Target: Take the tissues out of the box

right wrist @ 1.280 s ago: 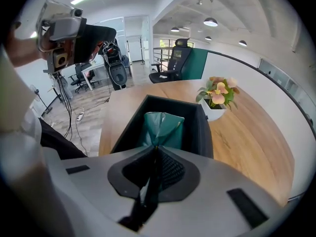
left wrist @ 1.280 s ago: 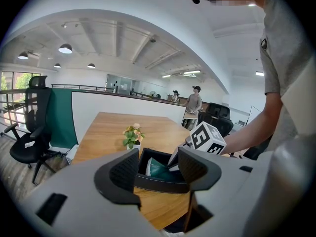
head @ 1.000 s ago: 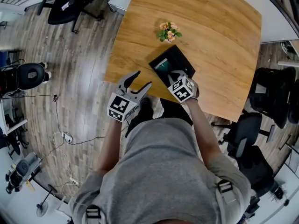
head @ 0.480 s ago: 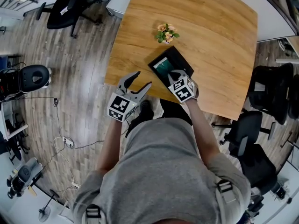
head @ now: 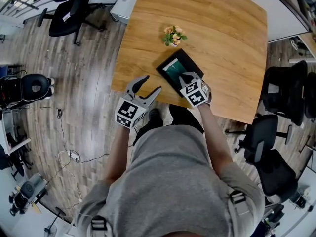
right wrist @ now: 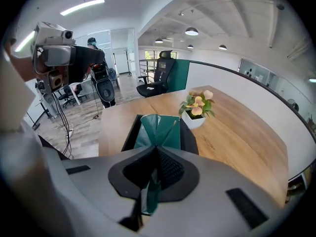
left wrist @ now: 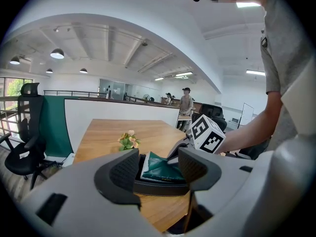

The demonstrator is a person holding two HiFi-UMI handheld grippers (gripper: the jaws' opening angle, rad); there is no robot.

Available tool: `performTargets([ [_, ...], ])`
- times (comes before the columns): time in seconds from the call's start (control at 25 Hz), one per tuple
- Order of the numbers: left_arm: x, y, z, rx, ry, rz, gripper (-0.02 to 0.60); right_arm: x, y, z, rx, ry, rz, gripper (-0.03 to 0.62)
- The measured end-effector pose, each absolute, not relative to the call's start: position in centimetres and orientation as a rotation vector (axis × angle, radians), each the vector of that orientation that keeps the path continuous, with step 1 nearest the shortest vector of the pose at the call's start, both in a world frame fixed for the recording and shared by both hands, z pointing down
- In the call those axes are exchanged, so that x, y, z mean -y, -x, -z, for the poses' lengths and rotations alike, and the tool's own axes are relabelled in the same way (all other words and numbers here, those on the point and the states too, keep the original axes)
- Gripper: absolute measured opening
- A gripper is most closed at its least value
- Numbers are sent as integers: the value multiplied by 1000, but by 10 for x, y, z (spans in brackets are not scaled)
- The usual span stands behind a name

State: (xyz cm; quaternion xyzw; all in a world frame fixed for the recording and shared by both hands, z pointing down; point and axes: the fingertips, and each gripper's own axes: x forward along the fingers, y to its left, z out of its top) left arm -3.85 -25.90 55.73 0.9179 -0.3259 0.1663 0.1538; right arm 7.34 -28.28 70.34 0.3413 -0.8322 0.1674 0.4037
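The green tissue (right wrist: pixel 157 127) sits in the black box (right wrist: pixel 129 131) at the centre of my head view. The box is near the front edge of the wooden table (head: pixel 227 43), just below the small flower pot (head: pixel 172 35). The only print I can make out is the black-and-white square markers on the gripper cubes (head: pixel 193 94). My right gripper (right wrist: pixel 156 154) is pinched tight on a fold of the tissue, which rises in a peak from the box. My left gripper (left wrist: pixel 158 163) stands wide apart, holding nothing, left of the box at the table's edge.
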Motion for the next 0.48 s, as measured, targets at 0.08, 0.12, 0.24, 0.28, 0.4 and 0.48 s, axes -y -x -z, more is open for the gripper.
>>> performTargets([
  [0.08, 257, 39, -555, 930, -2641, -475, 264, 283, -73, -698, 2109, -877, -409, 14],
  [0.12, 255, 39, -555, 926, -2644, -478, 264, 283, -73, -695, 2116, -884, -404, 14],
  [0.24, 250, 39, -553, 909, -2651, -484, 264, 282, -72, -686, 2122, -902, -393, 14],
  [0.28, 249, 39, -553, 905, -2655, -479, 264, 282, -72, -682, 2122, -909, -387, 14],
  [0.4, 245, 40, -551, 894, -2670, -474, 264, 281, -71, -673, 2129, -939, -368, 14],
  [0.48, 243, 40, -549, 886, -2682, -470, 264, 281, -73, -669, 2126, -960, -352, 14],
])
